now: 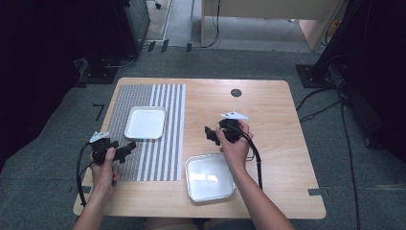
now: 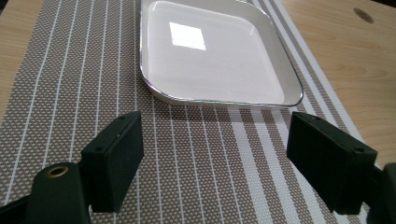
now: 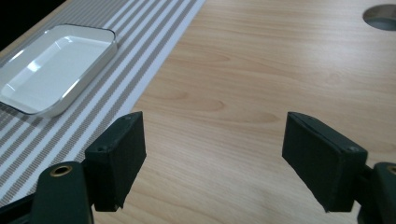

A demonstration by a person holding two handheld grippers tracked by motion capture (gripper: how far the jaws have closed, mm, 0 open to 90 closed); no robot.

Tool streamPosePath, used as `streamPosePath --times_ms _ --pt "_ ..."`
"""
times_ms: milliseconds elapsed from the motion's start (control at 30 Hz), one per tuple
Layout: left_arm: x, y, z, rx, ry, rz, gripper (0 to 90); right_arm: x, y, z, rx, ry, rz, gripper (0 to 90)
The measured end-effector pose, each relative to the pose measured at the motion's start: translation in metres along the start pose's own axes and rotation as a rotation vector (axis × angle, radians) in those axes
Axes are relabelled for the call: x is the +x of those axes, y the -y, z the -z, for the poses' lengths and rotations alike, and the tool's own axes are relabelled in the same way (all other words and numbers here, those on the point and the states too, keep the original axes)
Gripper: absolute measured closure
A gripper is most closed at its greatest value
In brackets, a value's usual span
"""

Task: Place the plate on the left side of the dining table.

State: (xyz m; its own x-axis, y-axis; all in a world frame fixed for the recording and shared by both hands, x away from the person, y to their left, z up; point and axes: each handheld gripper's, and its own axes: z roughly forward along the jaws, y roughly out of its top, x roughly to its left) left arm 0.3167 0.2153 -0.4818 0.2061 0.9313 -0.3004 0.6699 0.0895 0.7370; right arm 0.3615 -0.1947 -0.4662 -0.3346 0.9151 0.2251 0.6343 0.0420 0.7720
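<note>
White square tray (image 1: 209, 177) seen nearest front table edge, on bare wood, just below right hand (image 1: 233, 149). Right gripper (image 1: 211, 134) held over bare wooden table (image 1: 268, 143), jaws spread wide, nothing gripped. Left gripper (image 1: 128, 149) held over striped placemat (image 1: 165, 158), jaws likewise wide apart, empty. Second white tray (image 1: 145, 122) placed farther back on placemat, just ahead of left gripper, apart from jaws; also seen in left gripper view (image 2: 215, 56). Dark round grommet (image 1: 236, 93) noted near far table edge.
</note>
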Motion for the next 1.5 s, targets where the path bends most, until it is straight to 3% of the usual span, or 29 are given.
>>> streamPosePath --times_ms 333,633,867,1000,1167,1367,1500 --pt "-0.005 0.015 0.021 -0.033 0.023 -0.034 19.2 -0.025 0.016 0.023 -0.010 0.029 -0.053 18.5" --pt "-0.007 0.026 0.035 -0.023 0.019 -0.068 19.2 -0.046 0.028 0.045 -0.022 0.038 -0.076 18.3" --pt "-0.003 0.036 0.042 -0.006 -0.011 -0.083 19.1 -0.067 0.039 0.060 -0.025 0.066 -0.113 18.3" --pt "0.000 0.042 0.047 -0.022 -0.039 -0.093 19.2 -0.074 0.045 0.067 -0.026 0.078 -0.119 18.3" --pt "0.010 0.051 0.060 -0.051 -0.070 -0.086 19.2 -0.089 0.056 0.079 -0.029 0.099 -0.134 18.3" --pt "0.022 0.061 0.065 -0.056 -0.093 -0.072 18.7 -0.100 0.065 0.090 -0.033 0.123 -0.146 18.3" --pt "0.028 0.067 0.065 -0.043 -0.116 -0.087 17.4 -0.109 0.073 0.097 -0.030 0.138 -0.160 18.3"
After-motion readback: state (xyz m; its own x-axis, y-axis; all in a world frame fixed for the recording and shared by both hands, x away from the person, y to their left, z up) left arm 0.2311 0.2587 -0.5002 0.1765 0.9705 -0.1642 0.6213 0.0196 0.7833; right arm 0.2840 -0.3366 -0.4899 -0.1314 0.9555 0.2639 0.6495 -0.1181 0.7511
